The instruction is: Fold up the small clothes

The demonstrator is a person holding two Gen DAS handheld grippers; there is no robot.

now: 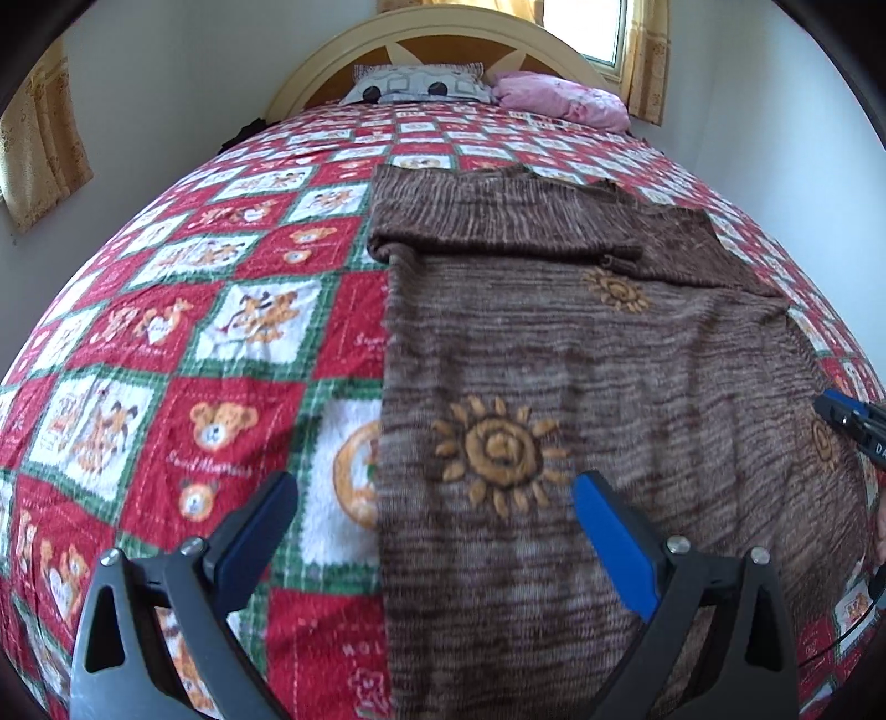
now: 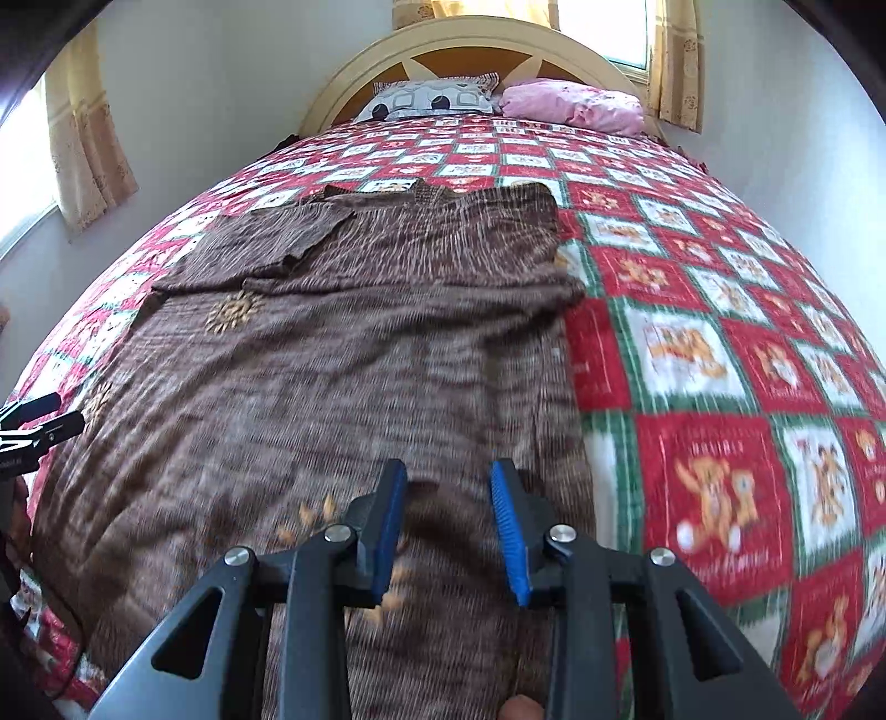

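Sweater lies flat on the bed, long axis running toward the headboard, neck end far, sleeves already folded across. Left tool gapes over its left edge; right tool stands part-open, empty, near the hem. Next, likely: pinch the hem and fold it upward.

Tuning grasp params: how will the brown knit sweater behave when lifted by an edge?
The brown knit sweater is probably floppy: it lies flat with a sleeve folded over. Likely drapes and sags. Its fuzzy knit should grip the ribbed pads, not slip.
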